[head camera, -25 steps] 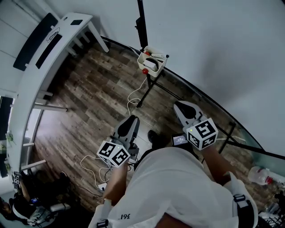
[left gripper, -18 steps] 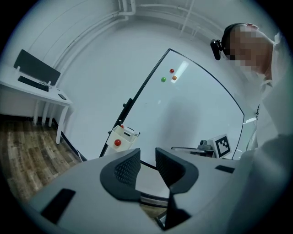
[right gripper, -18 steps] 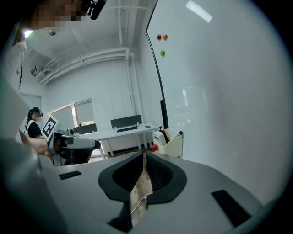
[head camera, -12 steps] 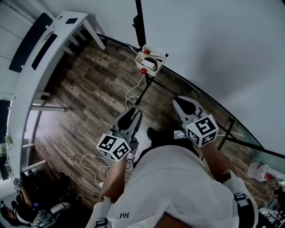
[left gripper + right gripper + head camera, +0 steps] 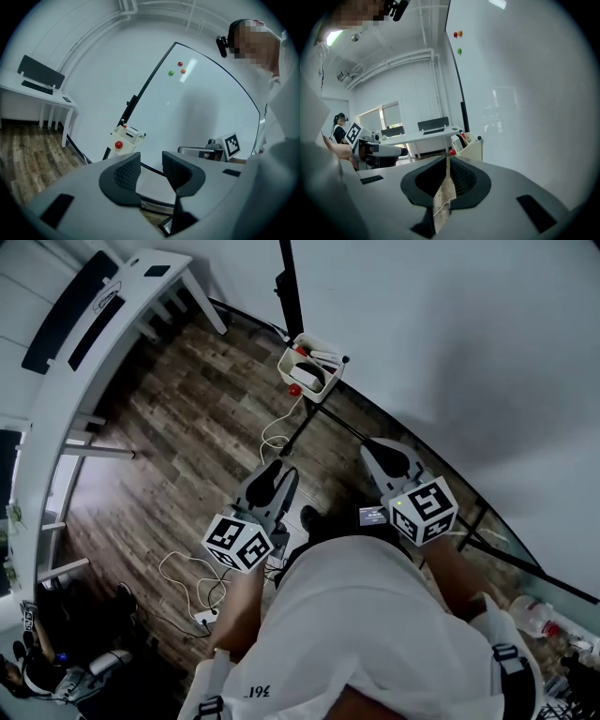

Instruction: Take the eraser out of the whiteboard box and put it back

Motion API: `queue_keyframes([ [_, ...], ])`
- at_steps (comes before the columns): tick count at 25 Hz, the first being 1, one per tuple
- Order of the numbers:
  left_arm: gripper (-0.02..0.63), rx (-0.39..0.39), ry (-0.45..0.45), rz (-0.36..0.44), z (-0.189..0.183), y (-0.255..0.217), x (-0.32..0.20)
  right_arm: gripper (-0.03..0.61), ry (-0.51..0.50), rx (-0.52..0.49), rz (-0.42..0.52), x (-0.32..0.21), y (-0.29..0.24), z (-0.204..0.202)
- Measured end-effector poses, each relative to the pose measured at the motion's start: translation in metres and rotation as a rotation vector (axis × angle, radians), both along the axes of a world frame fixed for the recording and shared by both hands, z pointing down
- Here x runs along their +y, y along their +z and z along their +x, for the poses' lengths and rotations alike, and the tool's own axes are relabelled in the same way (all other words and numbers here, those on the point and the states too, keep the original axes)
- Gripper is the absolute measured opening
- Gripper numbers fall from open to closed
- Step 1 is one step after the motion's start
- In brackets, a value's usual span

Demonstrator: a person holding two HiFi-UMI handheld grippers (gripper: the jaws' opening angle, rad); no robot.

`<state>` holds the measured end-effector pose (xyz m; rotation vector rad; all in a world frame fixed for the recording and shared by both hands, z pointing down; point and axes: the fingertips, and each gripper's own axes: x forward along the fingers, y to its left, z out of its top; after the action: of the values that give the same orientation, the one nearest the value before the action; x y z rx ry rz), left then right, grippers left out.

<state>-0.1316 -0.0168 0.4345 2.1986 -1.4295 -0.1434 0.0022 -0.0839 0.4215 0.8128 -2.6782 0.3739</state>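
A cream whiteboard box (image 5: 310,368) hangs at the whiteboard's lower edge, a red magnet (image 5: 293,390) on its side. A white, dark-edged eraser (image 5: 307,377) lies inside it among markers. My left gripper (image 5: 273,472) is held well short of the box; its jaws are opening, with nothing between them. In the left gripper view the box (image 5: 125,139) shows just past the parted left gripper (image 5: 151,169). My right gripper (image 5: 376,447) is held beside the whiteboard. In its own view the right gripper (image 5: 447,171) is shut and empty, the box (image 5: 469,146) ahead.
A white desk (image 5: 94,324) with a keyboard stands along the left wall. Loose cables (image 5: 187,577) lie on the wood floor, and the whiteboard stand's black legs (image 5: 300,427) reach out under the box. Coloured magnets (image 5: 179,63) sit on the whiteboard. Another person (image 5: 37,671) is at lower left.
Both grippers have moved forward toward the box. The left gripper's jaws have parted from nearly shut to a clear gap.
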Motion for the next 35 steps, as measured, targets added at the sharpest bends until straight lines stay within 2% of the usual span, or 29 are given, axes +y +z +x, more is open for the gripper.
queue_keyframes([
  [10, 0.133, -0.060, 0.002, 0.039, 0.002, -0.008, -0.032, 0.028, -0.039, 0.007, 0.041, -0.025, -0.009, -0.005],
  [18, 0.143, -0.155, 0.014, 0.056, -0.005, -0.005, -0.073, 0.029, -0.054, 0.023, 0.109, -0.053, -0.018, -0.022],
  [21, 0.143, -0.212, 0.029, 0.054, -0.008, 0.001, -0.089, 0.029, -0.049, 0.036, 0.113, -0.063, -0.015, -0.027],
  [25, 0.146, -0.245, 0.041, 0.048, -0.012, 0.008, -0.105, 0.032, -0.050, 0.044, 0.116, -0.071, -0.011, -0.035],
  [30, 0.210, -0.262, 0.067, 0.042, -0.009, 0.015, -0.124, 0.069, -0.068, 0.066, 0.115, -0.079, -0.002, -0.048],
  [35, 0.221, -0.265, 0.060, 0.026, -0.008, 0.028, -0.146, 0.086, -0.088, 0.090, 0.105, -0.087, 0.010, -0.059],
])
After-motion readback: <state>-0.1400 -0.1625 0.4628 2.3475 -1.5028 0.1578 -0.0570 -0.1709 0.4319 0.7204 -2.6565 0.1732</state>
